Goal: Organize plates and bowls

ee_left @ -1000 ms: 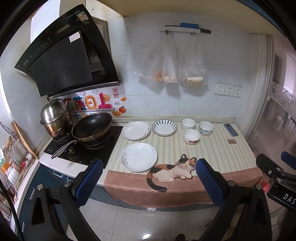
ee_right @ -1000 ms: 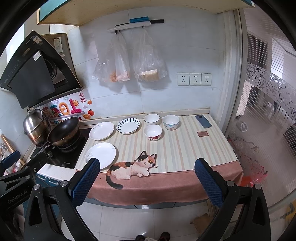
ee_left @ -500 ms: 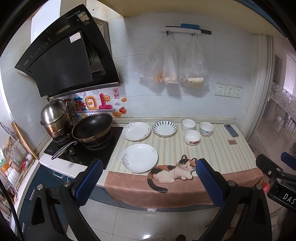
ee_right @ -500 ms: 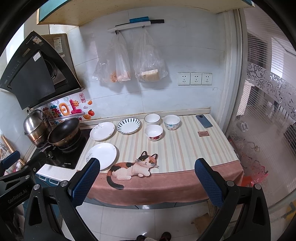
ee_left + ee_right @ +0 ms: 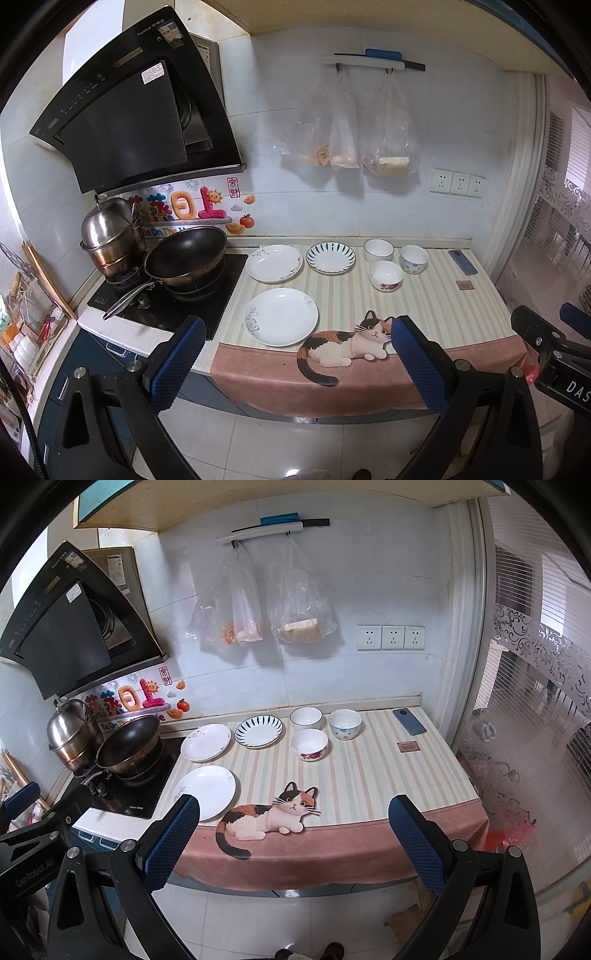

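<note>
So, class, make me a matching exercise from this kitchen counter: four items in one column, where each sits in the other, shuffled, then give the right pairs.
Items
1. striped plate
2. phone
3. frying pan
4. floral bowl

Places
A. on the stove
B. far right of the counter, near the wall
C. in front of the two other bowls
D. back row, between a white plate and a bowl

Pairs: 1-D, 2-B, 3-A, 4-C

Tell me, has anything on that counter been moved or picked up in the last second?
Nothing was taken hold of or let go. Both views sit a touch nearer the counter, so the left gripper and right gripper have crept forward slightly, both open and empty. The three plates, such as the near white plate, and the three bowls, such as the flowered bowl, lie where they were.
</note>
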`<state>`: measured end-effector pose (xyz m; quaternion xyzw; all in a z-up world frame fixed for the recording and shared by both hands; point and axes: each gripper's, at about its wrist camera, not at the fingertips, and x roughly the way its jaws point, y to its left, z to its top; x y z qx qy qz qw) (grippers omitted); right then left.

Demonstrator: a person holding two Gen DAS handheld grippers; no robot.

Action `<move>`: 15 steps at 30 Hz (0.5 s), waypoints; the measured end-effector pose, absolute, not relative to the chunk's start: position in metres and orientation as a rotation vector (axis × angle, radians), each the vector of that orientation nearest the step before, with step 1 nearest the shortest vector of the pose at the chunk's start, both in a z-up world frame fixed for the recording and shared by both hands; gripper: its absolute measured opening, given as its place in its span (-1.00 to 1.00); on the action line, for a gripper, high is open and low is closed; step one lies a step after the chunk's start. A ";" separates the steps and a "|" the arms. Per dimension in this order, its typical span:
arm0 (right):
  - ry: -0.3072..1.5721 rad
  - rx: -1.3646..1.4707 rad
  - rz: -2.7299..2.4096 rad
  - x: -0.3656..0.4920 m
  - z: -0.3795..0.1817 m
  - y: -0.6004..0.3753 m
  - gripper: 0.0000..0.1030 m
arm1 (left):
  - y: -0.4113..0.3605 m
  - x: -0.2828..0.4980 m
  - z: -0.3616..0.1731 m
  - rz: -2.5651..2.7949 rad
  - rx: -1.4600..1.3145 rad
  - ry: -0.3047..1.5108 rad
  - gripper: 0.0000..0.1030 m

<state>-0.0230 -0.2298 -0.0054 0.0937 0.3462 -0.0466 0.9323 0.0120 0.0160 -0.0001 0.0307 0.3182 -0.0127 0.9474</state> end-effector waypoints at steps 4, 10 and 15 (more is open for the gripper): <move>0.703 0.219 -0.078 -0.014 -0.011 -0.227 1.00 | 0.032 0.027 -0.004 -0.024 0.040 0.641 1.00; 0.782 0.269 0.003 0.027 -0.051 -0.215 1.00 | 0.068 0.072 -0.047 0.052 0.051 0.685 1.00; 0.909 0.310 0.076 0.088 -0.112 -0.193 1.00 | 0.101 0.131 -0.103 0.113 0.046 0.812 1.00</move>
